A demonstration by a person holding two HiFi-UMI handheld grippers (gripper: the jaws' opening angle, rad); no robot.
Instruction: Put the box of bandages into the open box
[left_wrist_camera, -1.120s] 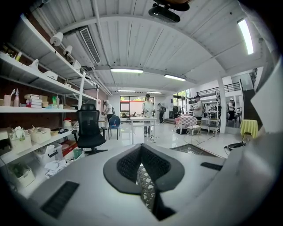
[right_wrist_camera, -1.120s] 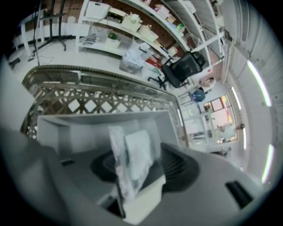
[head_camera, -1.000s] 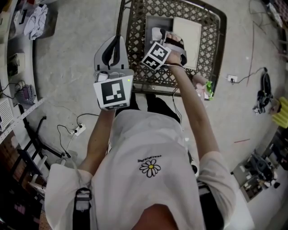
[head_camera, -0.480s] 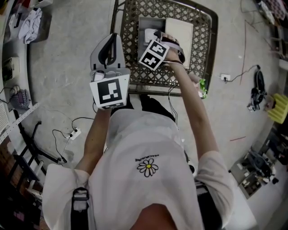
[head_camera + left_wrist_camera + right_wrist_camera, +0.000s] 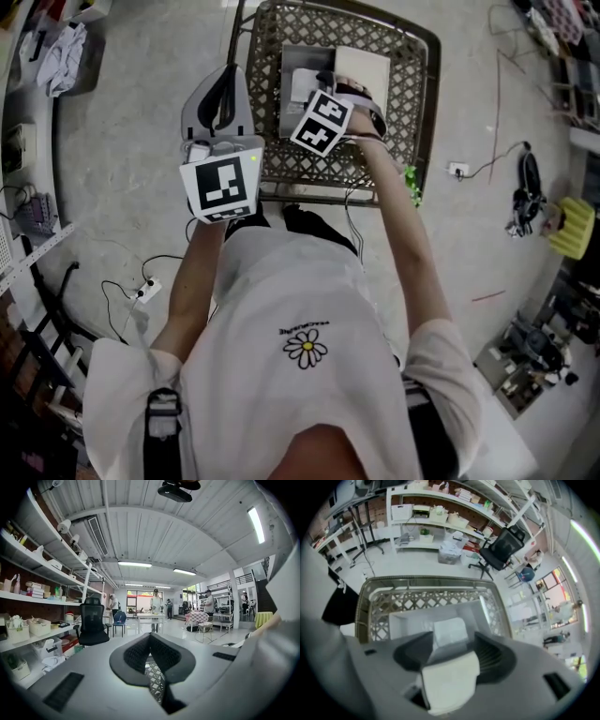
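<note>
The white box of bandages (image 5: 450, 681) lies between the jaws of my right gripper (image 5: 452, 641). Its far end (image 5: 300, 84) reaches down into the open box (image 5: 405, 620). The jaws stand wide and I see no pad pressing on it. In the head view the right gripper (image 5: 325, 84) hangs over the open box (image 5: 291, 56), whose cream lid (image 5: 361, 67) is folded back to the right. My left gripper (image 5: 225, 80) is held left of the table, jaws together and nothing in them; in its own view the left gripper (image 5: 151, 637) points out into the room.
The open box rests on a metal lattice table (image 5: 403, 84) with a raised rim (image 5: 412, 601). A power strip and cables (image 5: 145, 291) lie on the floor at the left. Shelves with bins (image 5: 440, 515) and an office chair (image 5: 501, 550) stand beyond the table.
The head view has drifted a little. The right gripper stays over the open box with the white box between its jaws. The left gripper holds its place beside the table.
</note>
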